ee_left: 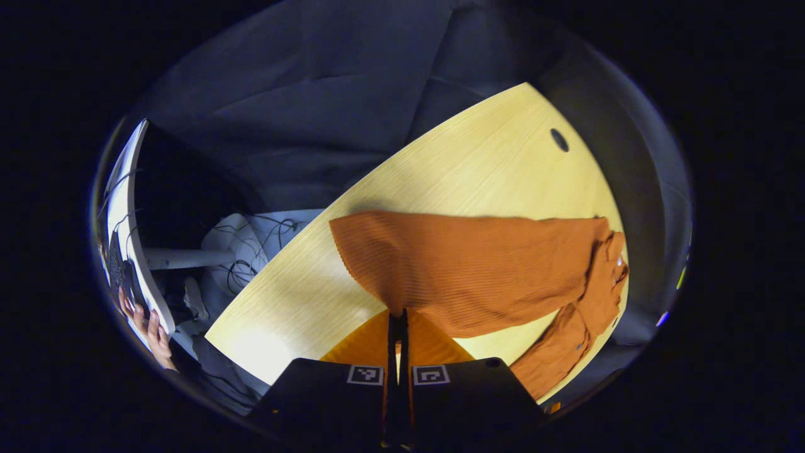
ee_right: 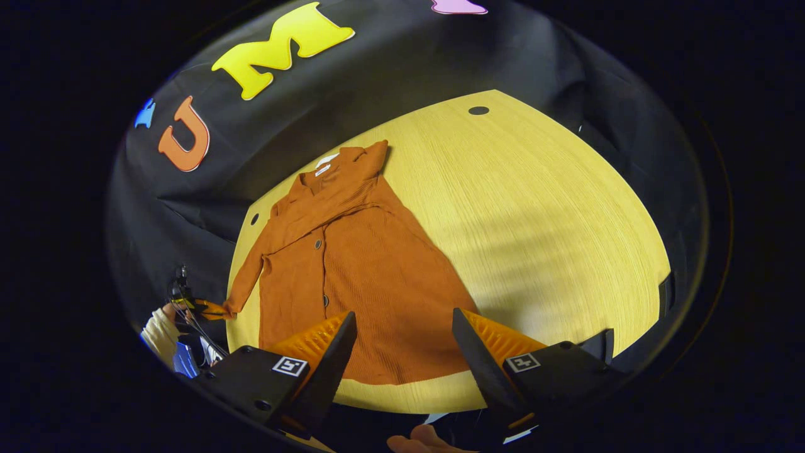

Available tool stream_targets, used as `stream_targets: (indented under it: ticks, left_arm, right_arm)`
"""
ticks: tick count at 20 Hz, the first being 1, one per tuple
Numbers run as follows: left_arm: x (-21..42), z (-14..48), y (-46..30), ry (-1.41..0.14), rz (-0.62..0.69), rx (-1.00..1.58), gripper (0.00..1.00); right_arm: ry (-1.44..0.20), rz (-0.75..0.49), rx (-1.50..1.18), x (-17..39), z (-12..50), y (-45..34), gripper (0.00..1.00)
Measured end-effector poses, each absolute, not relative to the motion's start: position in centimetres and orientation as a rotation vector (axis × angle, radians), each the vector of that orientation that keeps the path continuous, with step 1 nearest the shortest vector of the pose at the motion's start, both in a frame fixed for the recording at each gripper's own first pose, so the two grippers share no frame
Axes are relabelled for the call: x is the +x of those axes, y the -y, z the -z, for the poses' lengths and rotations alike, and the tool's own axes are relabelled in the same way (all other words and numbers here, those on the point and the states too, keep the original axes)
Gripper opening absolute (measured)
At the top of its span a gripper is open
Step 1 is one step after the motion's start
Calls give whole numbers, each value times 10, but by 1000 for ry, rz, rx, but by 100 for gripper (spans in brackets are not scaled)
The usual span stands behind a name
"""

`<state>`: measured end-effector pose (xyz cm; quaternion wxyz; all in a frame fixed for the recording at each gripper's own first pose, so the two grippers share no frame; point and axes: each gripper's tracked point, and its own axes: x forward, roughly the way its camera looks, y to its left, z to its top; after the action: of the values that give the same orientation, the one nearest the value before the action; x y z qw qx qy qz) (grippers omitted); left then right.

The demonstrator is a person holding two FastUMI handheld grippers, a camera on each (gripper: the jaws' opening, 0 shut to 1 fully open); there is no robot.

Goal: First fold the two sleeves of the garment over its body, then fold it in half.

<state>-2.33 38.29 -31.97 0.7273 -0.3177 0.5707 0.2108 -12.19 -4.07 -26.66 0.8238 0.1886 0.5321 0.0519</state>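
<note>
An orange buttoned garment (ee_right: 371, 277) lies flat on the yellow wooden table (ee_right: 541, 239), collar toward the far wall and hem near the front edge. One sleeve (ee_right: 327, 201) lies folded across the chest. The other sleeve (ee_right: 248, 270) stretches out to the table's left edge, where my left gripper (ee_right: 188, 305) pinches its cuff. In the left gripper view that gripper (ee_left: 397, 321) is shut, with the garment body (ee_left: 478, 270) ahead and the held sleeve (ee_left: 566, 340) trailing to its right. My right gripper (ee_right: 402, 314) hangs open above the hem with nothing between its fingers.
The table has small round holes (ee_right: 478, 110) near its far edge. Beyond the table's left side stand a white desk (ee_left: 129, 207) with a hand (ee_left: 148, 327) on it, and cables (ee_left: 251, 245) on the floor. A white-sleeved arm (ee_right: 157, 333) holds the left gripper.
</note>
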Motion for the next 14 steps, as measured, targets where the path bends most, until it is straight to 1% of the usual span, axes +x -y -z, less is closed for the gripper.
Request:
stream_targets:
  ticks: [3, 6, 10, 14]
  left_arm:
    - [17, 276, -353, -1182, -374, -662, 3]
    - [56, 236, -304, -1122, -259, -560, 3]
    - [111, 198, -204, -1083, -100, -489, 3]
    - [148, 195, -88, -1114, 88, -394, 3]
  right_arm:
    - [-1130, -132, 396, -114, 270, 42, 98]
    - [-1125, -155, 413, -105, 268, 45, 98]
    - [-1118, -179, 422, -90, 269, 53, 98]
    - [-1113, -189, 419, -81, 268, 68, 98]
